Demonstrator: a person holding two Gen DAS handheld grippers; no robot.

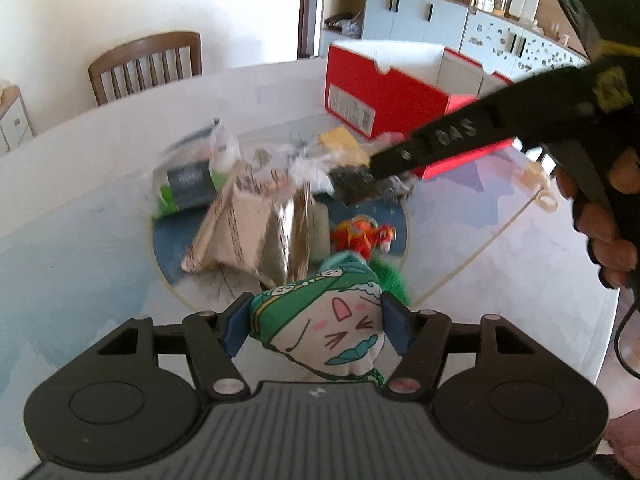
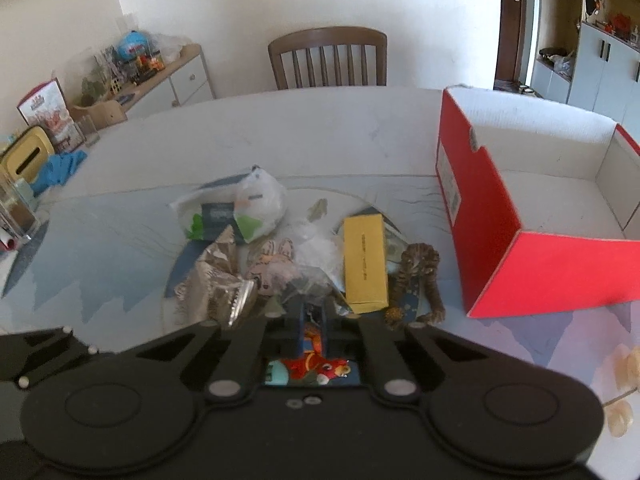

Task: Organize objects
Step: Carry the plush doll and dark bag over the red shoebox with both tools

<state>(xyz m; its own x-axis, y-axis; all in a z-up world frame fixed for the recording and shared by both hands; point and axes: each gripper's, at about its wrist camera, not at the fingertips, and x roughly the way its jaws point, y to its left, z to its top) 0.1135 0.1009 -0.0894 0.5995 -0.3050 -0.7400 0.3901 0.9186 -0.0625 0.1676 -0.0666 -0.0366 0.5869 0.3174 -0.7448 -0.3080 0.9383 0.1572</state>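
My left gripper [image 1: 316, 312] is shut on a soft pouch [image 1: 340, 332] with a green cap and a cartoon face, its blue pads [image 1: 236, 328] pressing both sides. A little above the table, the pouch hangs in front of a pile: a silver foil bag [image 1: 248, 228], a white-and-green packet [image 2: 248, 212], a yellow box [image 2: 366, 264], a brown tiger toy [image 2: 418, 280] and an orange toy [image 1: 362, 236]. In the right wrist view my right gripper [image 2: 313, 308] is shut, its tips pinching a clear plastic bag [image 2: 308, 284] in the pile's middle. An open red shoebox [image 2: 540, 264] stands to the right.
The pile lies on a round printed patch of the pale table [image 2: 340, 132]. A wooden chair [image 2: 328, 60] stands at the far edge. A sideboard [image 2: 160, 76] with clutter is at the back left. A hand [image 1: 600, 232] holds the right gripper's handle.
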